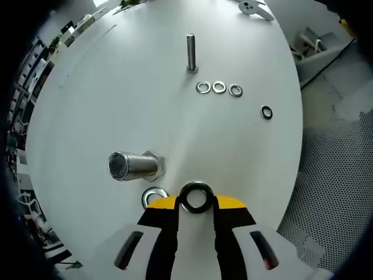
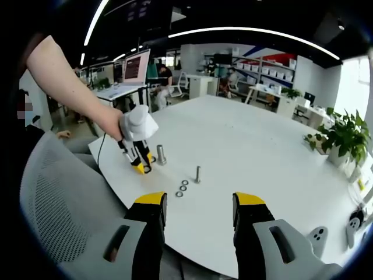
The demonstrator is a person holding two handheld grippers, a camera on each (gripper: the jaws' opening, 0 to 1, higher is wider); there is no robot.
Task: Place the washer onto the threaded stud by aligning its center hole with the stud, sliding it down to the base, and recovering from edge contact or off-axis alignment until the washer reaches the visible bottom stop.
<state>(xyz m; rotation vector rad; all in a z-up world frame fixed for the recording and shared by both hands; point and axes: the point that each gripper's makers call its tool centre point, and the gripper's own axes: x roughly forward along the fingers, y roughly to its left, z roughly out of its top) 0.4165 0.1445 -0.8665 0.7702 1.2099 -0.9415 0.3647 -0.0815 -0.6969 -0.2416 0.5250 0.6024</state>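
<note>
1. Left gripper view, far left: a wide silver threaded stud [image 1: 135, 165] stands on the round white table [image 1: 116, 87], seen almost end-on, its hexagonal base to the right. That wide thread is probably the target, since the held ring looks too large for the thin bolt farther off.
2. Just below the stud's base, a second silver washer [image 1: 152, 196] lies flat on the table, partly hidden behind the yellow jaw tip, seemingly a spare.
3. At bottom centre, the left gripper [image 1: 196, 202] has its yellow-tipped black jaws closed on a dark steel washer [image 1: 196, 197], pinching it by the rim so the centre hole faces forward and stays free for the thread. The washer is near the stud but apart from it, not yet over its end.
4. Farther up, a slim upright silver bolt [image 1: 190, 53] stands with three small silver washers [image 1: 219, 87] in a row beside it, and a small black ring [image 1: 266, 112] to their right.
5. Right gripper view: the right gripper [image 2: 200, 205] hangs back at the table's near edge, its jaws wide apart and empty, likely kept clear to watch.
</note>
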